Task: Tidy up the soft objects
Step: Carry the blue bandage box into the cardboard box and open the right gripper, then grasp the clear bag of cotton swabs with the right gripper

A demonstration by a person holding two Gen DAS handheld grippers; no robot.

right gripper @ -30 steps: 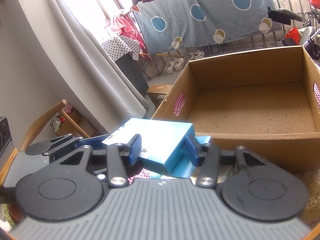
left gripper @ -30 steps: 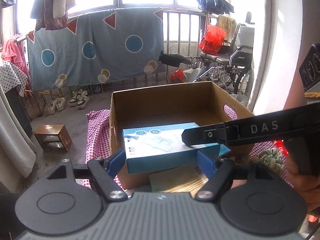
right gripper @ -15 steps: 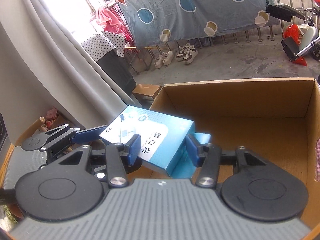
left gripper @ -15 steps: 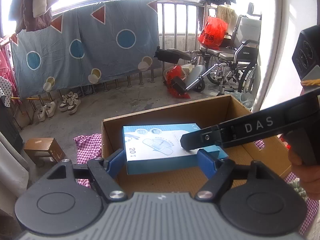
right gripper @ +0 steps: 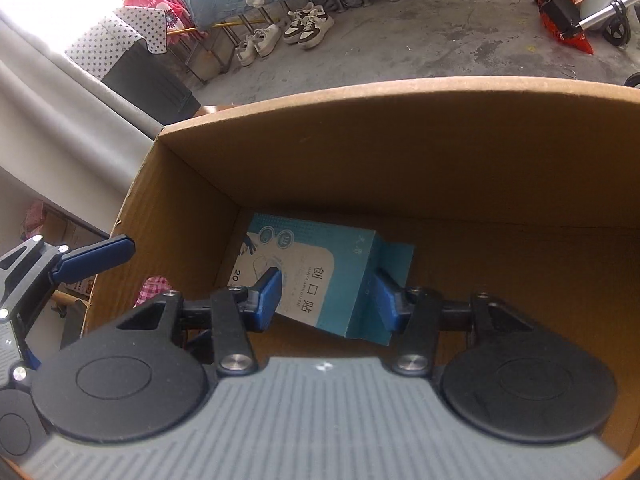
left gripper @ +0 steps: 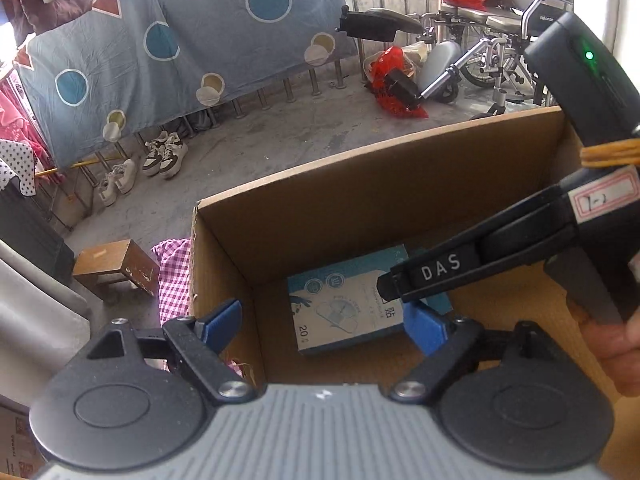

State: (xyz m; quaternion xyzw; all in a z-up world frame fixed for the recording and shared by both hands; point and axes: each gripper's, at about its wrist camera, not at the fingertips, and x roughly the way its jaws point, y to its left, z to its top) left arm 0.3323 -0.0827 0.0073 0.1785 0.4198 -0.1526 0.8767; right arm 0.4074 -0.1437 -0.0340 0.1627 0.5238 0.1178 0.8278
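A light blue carton of plasters (left gripper: 344,300) sits tilted low in the near left corner of an open cardboard box (left gripper: 360,152). My right gripper (right gripper: 326,298) is shut on it, its blue pads on two opposite sides of the carton (right gripper: 304,276). My left gripper (left gripper: 324,324) hovers just above; its jaws are opening and stand wide. The carton lies between them and neither pad touches it. One right finger (left gripper: 440,270) crosses the left wrist view. A left finger (right gripper: 96,256) shows over the cardboard box's left wall (right gripper: 136,200).
A person's hand (left gripper: 616,344) holds the right gripper's handle. Red checked cloth (left gripper: 174,276) and a small wooden stool (left gripper: 112,268) lie left of the cardboard box. Beyond it are shoes (left gripper: 160,156), a hung blue sheet (left gripper: 192,40), a red bag (left gripper: 396,92) and a wheelchair (left gripper: 500,40).
Both grippers carried the carton forward over the cardboard box's rim and down to its floor. The left jaws then spread off the carton; the right jaws kept their grip.
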